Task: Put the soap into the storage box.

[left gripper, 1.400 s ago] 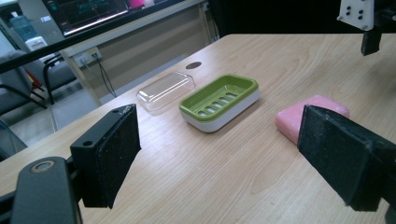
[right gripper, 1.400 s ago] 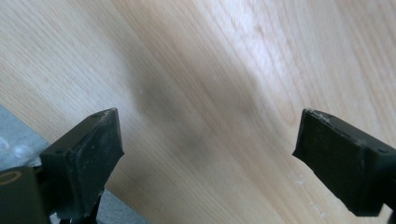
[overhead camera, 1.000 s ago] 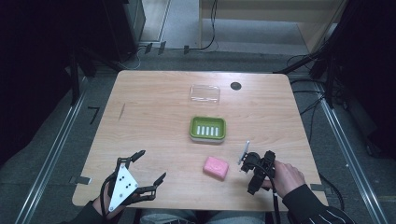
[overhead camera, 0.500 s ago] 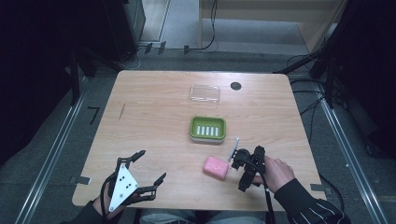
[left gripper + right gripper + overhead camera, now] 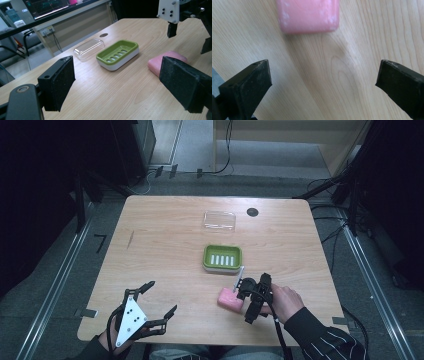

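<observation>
The pink soap bar is lying flat on the wooden table, near the green soap dish, on the side of the dish toward the person. The right gripper is hovering just beside the soap, pointing down at the table; its jaws are standing wide apart, have just been opening, and are holding nothing. In the right gripper view the soap is sitting beyond the jaw tips, not between them. The left gripper is resting well apart from the dish, at the table's near edge, jaws spread and empty. A clear lid is lying just beyond the dish.
</observation>
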`<move>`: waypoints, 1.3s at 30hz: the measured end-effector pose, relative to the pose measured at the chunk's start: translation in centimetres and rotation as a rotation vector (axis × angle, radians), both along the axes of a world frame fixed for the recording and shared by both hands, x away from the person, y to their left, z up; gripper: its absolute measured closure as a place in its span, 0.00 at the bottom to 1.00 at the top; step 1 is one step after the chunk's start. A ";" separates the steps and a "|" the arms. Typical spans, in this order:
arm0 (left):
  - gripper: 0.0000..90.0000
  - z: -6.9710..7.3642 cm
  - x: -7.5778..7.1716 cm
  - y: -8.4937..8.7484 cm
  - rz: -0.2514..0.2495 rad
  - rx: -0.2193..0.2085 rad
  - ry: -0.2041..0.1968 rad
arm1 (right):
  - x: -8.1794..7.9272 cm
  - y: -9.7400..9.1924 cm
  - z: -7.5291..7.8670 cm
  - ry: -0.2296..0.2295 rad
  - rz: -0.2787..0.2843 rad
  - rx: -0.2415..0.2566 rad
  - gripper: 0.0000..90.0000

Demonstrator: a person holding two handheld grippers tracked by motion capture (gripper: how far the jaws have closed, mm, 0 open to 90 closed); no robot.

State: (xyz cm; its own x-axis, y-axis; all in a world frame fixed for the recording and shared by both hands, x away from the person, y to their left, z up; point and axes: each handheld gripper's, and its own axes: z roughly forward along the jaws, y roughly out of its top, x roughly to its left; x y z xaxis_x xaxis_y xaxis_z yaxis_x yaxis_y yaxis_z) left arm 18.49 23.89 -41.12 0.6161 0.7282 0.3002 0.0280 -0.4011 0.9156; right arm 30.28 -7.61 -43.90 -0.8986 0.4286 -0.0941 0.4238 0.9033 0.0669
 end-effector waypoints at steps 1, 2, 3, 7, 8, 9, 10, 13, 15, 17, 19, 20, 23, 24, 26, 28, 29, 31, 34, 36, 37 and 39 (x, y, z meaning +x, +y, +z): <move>0.15 0.0 0.0 0.0 -0.001 -0.005 -0.001 | 0.0 0.0 0.0 0.000 0.000 0.000 0.00; 0.15 0.0 0.0 0.0 0.001 -0.005 -0.002 | 0.1 0.3 0.0 0.007 0.007 0.010 0.00; 0.15 0.0 0.0 0.0 0.000 -0.005 -0.001 | 0.1 0.5 0.0 0.007 0.007 0.011 0.00; 0.15 0.0 0.0 0.0 -0.002 -0.006 0.000 | 0.1 0.9 -0.1 0.021 0.005 0.025 0.00; 0.15 0.0 0.0 0.0 -0.002 -0.005 -0.001 | 0.2 1.2 -0.2 0.028 0.009 0.029 0.00; 0.15 0.0 0.0 0.0 -0.003 -0.005 -0.001 | 0.3 1.3 -0.2 0.028 0.005 0.031 0.00; 0.15 0.0 0.1 0.0 -0.003 -0.003 0.000 | 0.3 1.3 -0.2 0.028 0.005 0.031 0.00; 0.15 0.0 0.1 0.0 -0.005 -0.004 -0.001 | 0.6 1.9 -0.4 0.037 -0.005 0.018 0.00; 0.15 0.0 0.1 0.0 -0.004 -0.003 -0.001 | 0.8 2.2 -0.5 0.028 -0.006 -0.003 0.00; 0.15 0.0 0.1 0.0 -0.004 -0.002 -0.001 | 1.0 2.5 -0.5 0.030 -0.002 0.000 0.00; 0.15 0.0 0.1 0.0 -0.005 -0.003 -0.001 | 1.0 2.7 -0.5 0.026 -0.005 -0.005 0.00; 0.15 0.0 0.1 0.0 -0.005 -0.004 0.000 | 1.1 3.1 -0.5 0.025 -0.001 -0.006 0.00; 0.15 0.0 0.0 0.0 -0.005 -0.005 0.000 | 1.4 3.6 -0.6 0.033 0.000 -0.012 0.00; 0.15 0.0 0.0 0.0 -0.005 -0.005 0.001 | 1.4 3.6 -0.6 0.033 0.000 -0.012 0.00; 0.15 0.0 0.1 0.0 -0.005 -0.005 0.001 | 1.5 3.9 -0.7 0.034 0.001 -0.009 0.00; 0.15 0.0 0.1 0.0 -0.005 -0.003 0.001 | 1.7 4.3 -0.6 0.033 -0.003 -0.007 0.01; 0.15 0.0 0.1 0.0 -0.005 -0.004 0.001 | 1.8 4.4 -0.6 0.036 -0.003 -0.006 0.01; 0.15 0.0 0.1 0.0 -0.005 -0.004 0.001 | 1.9 4.6 -0.6 0.037 -0.003 -0.011 0.01; 0.15 0.0 0.1 0.0 -0.006 -0.003 0.001 | 2.1 5.1 -0.8 0.049 -0.002 -0.009 0.05; 0.15 0.0 0.1 0.0 -0.005 -0.004 0.001 | 2.1 5.4 -0.9 0.055 0.006 -0.019 0.05; 0.15 0.0 0.1 0.0 -0.005 -0.006 0.000 | 2.2 5.6 -1.1 0.059 0.013 -0.020 0.08; 0.15 0.0 0.1 0.0 -0.006 -0.006 0.001 | 2.3 5.7 -1.1 0.061 0.017 -0.019 0.09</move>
State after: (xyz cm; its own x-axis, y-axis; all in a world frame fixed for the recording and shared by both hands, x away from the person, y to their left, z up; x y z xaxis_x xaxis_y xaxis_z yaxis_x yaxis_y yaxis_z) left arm 18.56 23.91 -41.11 0.6209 0.7260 0.2956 0.0263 -0.3962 0.9178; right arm 32.61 -1.94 -45.00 -0.9101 0.4118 -0.0470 0.4111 0.9113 0.0238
